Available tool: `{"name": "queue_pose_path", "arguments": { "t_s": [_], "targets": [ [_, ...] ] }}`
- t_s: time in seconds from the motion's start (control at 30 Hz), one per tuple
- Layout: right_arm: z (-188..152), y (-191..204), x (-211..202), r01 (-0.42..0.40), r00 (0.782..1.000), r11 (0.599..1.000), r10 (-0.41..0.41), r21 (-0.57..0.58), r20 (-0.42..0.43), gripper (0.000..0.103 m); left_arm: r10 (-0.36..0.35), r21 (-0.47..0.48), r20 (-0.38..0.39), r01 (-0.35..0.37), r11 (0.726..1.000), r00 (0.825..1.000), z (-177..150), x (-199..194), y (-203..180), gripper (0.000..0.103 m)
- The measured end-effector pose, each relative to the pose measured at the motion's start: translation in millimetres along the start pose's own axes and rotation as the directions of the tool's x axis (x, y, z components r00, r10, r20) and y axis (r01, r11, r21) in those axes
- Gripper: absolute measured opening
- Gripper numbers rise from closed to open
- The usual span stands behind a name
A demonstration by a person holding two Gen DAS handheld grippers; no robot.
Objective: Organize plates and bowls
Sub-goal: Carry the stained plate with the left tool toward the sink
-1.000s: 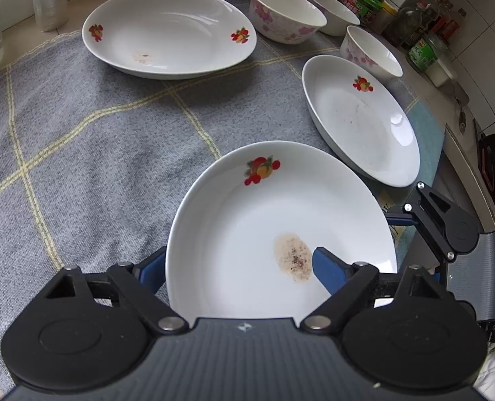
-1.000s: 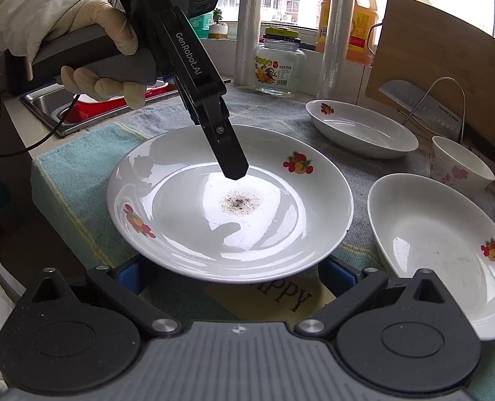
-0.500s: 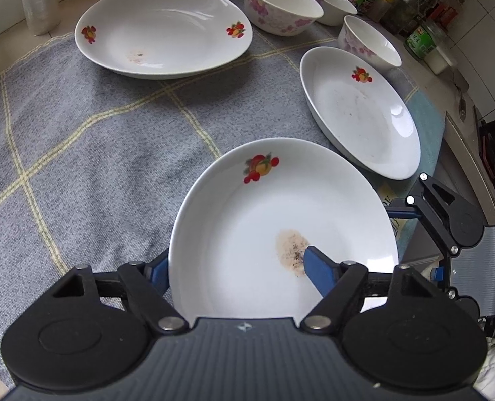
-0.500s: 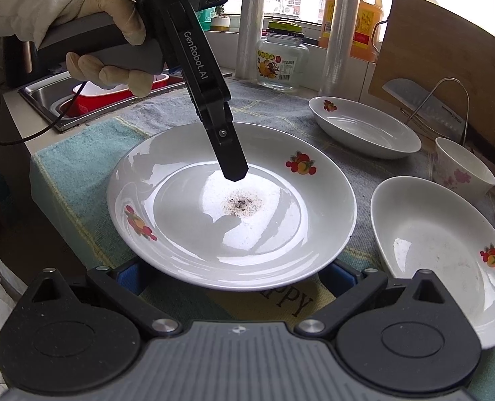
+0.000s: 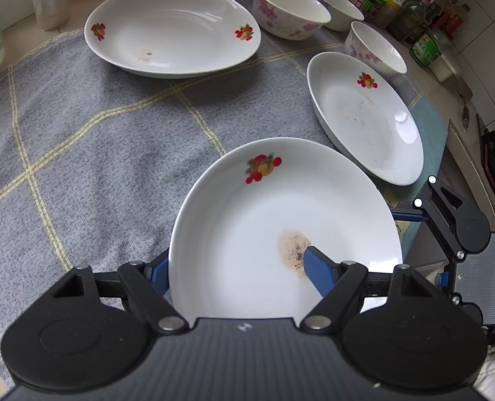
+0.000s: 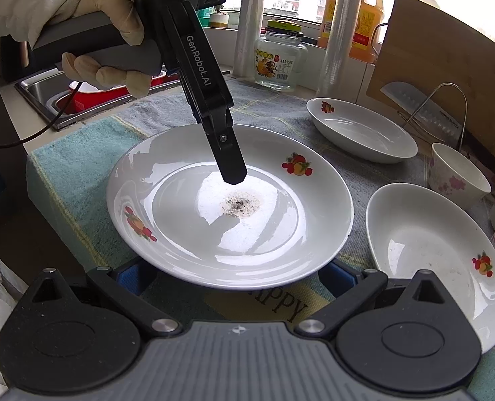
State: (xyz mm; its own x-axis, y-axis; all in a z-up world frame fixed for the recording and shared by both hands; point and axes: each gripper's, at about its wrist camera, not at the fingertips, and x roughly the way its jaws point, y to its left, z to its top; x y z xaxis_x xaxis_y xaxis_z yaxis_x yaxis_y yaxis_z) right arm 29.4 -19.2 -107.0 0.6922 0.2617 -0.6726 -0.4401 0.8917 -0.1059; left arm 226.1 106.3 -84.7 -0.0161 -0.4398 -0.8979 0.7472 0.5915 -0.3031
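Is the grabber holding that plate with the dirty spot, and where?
Yes. The left gripper pinches the nearest plate by its near rim, one pad inside, one underneath. The right gripper holds nothing.

The left wrist camera looks steeply down, close over the white fruit-printed soiled plate point(image 5: 280, 227) on the grey checked cloth point(image 5: 97, 153). The right wrist camera looks obliquely across the tabletop toward the window. Both views share this plate and the neighbouring white oval dish point(image 5: 364, 117) point(image 6: 427, 254).
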Motion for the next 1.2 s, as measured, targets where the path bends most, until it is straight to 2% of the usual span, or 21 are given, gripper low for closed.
{"name": "queue_pose_path", "arguments": {
  "t_s": [0.57,0.97,1.2],
  "targets": [
    [22.8,-1.5,7.9,-0.028,1.000,0.999,0.028,-0.043,-0.005,0.103,0.025,-0.049,0.081,-0.021,0.999,0.996,-8.6,-33.8,16.9,0.078],
    [60.3,6.6,37.1,-0.075,0.997,0.992,0.077,-0.102,0.013,0.103,0.073,-0.105,0.137,-0.059,0.993,0.988,-15.1,-62.1,53.5,0.078],
    [85.8,13.3,64.5,-0.109,0.994,0.986,0.111,-0.124,0.012,0.103,0.102,-0.143,0.159,-0.079,0.987,0.982,-19.7,-75.6,87.5,0.078]
  ]
}}
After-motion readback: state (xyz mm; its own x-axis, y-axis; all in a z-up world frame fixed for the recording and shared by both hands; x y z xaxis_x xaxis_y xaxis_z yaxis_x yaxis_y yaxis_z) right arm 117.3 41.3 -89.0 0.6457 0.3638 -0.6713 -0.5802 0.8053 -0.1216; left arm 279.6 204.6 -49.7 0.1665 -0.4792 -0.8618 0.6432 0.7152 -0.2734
